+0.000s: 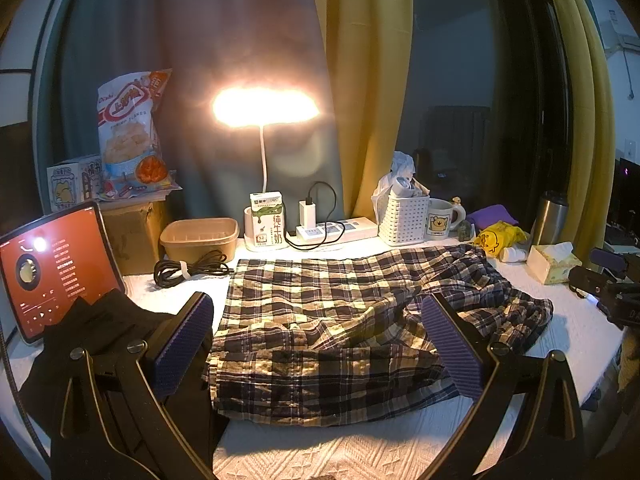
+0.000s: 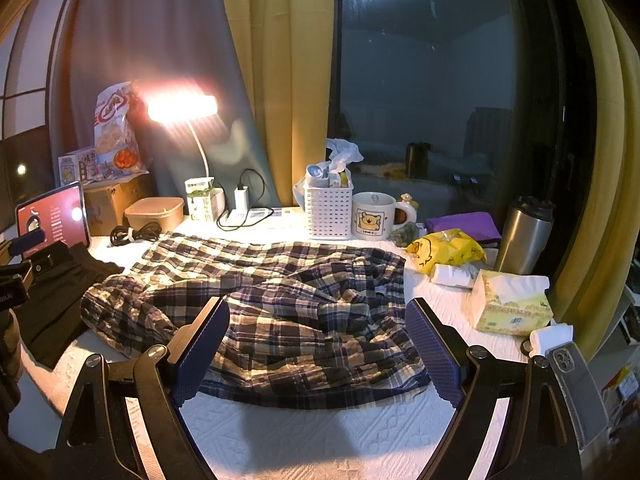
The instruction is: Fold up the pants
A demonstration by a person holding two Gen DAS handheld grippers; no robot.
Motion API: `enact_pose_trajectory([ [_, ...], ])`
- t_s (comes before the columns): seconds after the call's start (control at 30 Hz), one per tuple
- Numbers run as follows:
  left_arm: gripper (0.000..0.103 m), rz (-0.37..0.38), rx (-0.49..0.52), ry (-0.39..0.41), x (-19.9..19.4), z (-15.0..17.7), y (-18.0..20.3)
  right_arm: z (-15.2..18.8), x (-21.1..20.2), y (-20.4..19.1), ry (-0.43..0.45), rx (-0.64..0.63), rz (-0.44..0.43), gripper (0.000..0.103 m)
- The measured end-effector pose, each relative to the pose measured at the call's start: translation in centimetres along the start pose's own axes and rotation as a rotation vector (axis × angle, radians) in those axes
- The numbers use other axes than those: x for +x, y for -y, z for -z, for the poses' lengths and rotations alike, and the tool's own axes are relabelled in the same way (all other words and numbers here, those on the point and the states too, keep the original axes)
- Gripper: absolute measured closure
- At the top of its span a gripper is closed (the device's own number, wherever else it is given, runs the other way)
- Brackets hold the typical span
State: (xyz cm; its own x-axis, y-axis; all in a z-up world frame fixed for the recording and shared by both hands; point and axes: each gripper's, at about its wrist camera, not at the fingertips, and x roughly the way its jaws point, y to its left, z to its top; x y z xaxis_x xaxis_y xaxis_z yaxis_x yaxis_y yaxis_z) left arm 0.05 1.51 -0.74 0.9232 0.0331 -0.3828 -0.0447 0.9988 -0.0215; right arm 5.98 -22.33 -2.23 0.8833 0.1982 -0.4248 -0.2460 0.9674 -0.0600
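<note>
Plaid pants (image 1: pixel 332 328) in dark blue and cream lie rumpled on the white textured table cover (image 1: pixel 360 452), partly doubled over, with loose folds at the right. My left gripper (image 1: pixel 320 344) hovers open just above their near left part, purple pads wide apart and holding nothing. In the right wrist view the same pants (image 2: pixel 280 312) spread across the middle. My right gripper (image 2: pixel 318 350) is open over their near edge, nothing between its pads. The right gripper's body (image 1: pixel 608 284) shows at the far right of the left wrist view.
Black cloth (image 1: pixel 92 340) and a lit tablet (image 1: pixel 52 268) sit at left. Along the back stand a lamp (image 1: pixel 264 108), milk carton (image 1: pixel 266 224), brown tub (image 1: pixel 200 236), coiled cable (image 1: pixel 192 270), power strip (image 1: pixel 340 232), white basket (image 2: pixel 328 212), mug (image 2: pixel 374 216). Tissue box (image 2: pixel 512 304), steel flask (image 2: pixel 524 236), phone (image 2: pixel 576 384) at right.
</note>
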Motion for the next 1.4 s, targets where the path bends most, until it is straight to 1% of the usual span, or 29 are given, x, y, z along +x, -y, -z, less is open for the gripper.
enact_pose_trajectory([
  [0.3, 0.001, 0.0, -0.004, -0.004, 0.3, 0.0, -0.2, 0.0, 0.2, 0.1, -0.004, -0.004, 0.003, 0.012],
  [0.47, 0.001, -0.006, -0.003, -0.035, 1.1, 0.5, -0.7, -0.1, 0.9, 1.0, -0.021, 0.0, 0.02, 0.012],
  [0.7, 0.001, -0.009, -0.014, -0.182, 5.4, 2.9, -2.5, 1.5, 4.0, 4.3, -0.12, 0.046, 0.073, 0.012],
  [0.8, 0.001, -0.028, -0.016, -0.239, 7.5, 4.0, -3.8, 2.4, 5.8, 5.9, -0.167, 0.07, 0.097, 0.012],
  [1.0, 0.001, -0.029, -0.078, -0.342, 10.6, 5.6, -7.1, 4.1, 9.1, 8.1, -0.257, 0.098, 0.108, 0.012],
  [1.03, 0.003, -0.019, -0.09, -0.357, 10.9, 5.7, -7.4, 4.4, 9.6, 8.3, -0.273, 0.098, 0.1, 0.012],
  [1.07, 0.016, 0.004, -0.103, -0.365, 11.1, 6.0, -7.6, 4.7, 10.1, 8.5, -0.287, 0.099, 0.092, 0.012],
  [1.1, 0.026, 0.022, -0.104, -0.375, 11.2, 6.2, -7.5, 4.9, 10.5, 8.6, -0.301, 0.1, 0.081, 0.012],
  [1.13, 0.043, 0.028, -0.096, -0.386, 11.3, 6.4, -7.3, 5.1, 10.9, 8.6, -0.316, 0.1, 0.067, 0.012],
  [1.17, 0.048, 0.027, -0.079, -0.397, 11.4, 6.5, -7.0, 5.3, 11.3, 8.6, -0.324, 0.101, 0.053, 0.012],
  [1.2, 0.058, 0.027, -0.066, -0.401, 11.3, 6.7, -6.6, 5.4, 11.6, 8.6, -0.336, 0.098, 0.041, 0.012],
  [1.27, 0.081, 0.041, -0.08, -0.407, 11.0, 7.0, -6.4, 5.6, 11.9, 8.3, -0.344, 0.085, 0.036, 0.012],
  [1.3, 0.086, 0.052, -0.092, -0.408, 10.8, 7.1, -6.2, 5.7, 12.1, 8.2, -0.344, 0.079, 0.038, 0.016],
  [1.33, 0.091, 0.055, -0.093, -0.407, 10.6, 7.2, -6.2, 5.8, 12.2, 8.1, -0.346, 0.076, 0.036, 0.023],
  [1.37, 0.098, 0.059, -0.09, -0.401, 10.2, 7.3, -5.9, 5.8, 12.4, 8.0, -0.355, 0.072, 0.034, 0.039],
  [1.4, 0.1, 0.066, -0.089, -0.397, 9.9, 7.2, -5.9, 6.0, 12.5, 8.0, -0.363, 0.068, 0.03, 0.051],
])
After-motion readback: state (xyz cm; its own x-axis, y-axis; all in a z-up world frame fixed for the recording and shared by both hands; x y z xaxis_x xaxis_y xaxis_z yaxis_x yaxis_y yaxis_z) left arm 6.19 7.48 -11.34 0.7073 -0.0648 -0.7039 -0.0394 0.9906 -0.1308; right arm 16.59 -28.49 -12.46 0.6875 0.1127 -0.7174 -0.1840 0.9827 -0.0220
